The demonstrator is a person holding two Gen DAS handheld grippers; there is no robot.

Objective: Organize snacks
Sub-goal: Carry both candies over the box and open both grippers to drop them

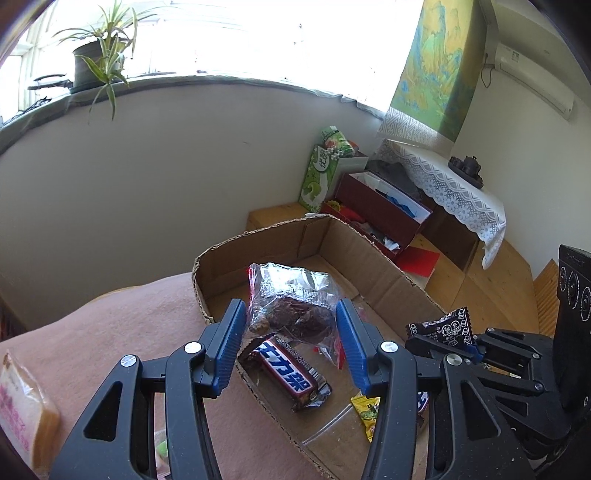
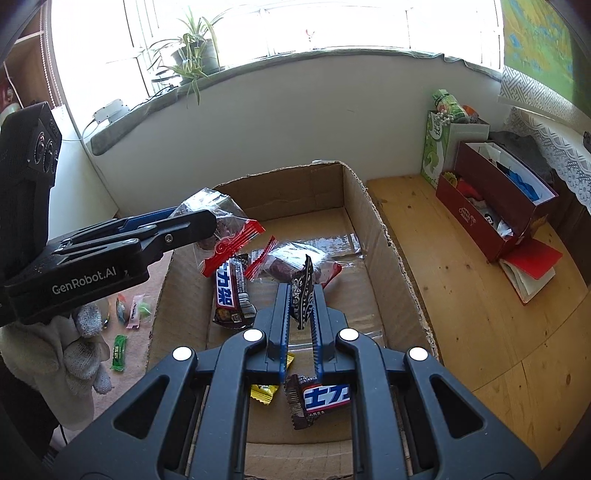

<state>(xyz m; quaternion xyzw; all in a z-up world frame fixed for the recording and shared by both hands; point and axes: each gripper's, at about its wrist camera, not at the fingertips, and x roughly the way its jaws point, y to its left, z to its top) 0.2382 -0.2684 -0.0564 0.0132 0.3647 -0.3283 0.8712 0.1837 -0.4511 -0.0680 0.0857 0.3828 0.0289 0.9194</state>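
Holding clear packet [image 1: 291, 306] over cardboard box [image 1: 388, 273], chocolate bar [image 1: 288, 373] below

Bright window [image 2: 277, 26] far; potted plant [image 2: 192, 55] on sill. White wall [image 1: 147, 177] below. Wood floor [image 2: 480, 288] right. Lace-covered table [image 1: 454, 184] far right.

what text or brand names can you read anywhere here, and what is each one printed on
"GenRobot.AI": white letters on the side of the left claw.
"士力架": white-on-blue characters on the chocolate bar in the cardboard box.
"士力": the part showing on a second bar under the right claw.
Green carton: characters too blurred to read.
Black patterned packet, yellow candy, pink-lettered bread bag: print too small to read.
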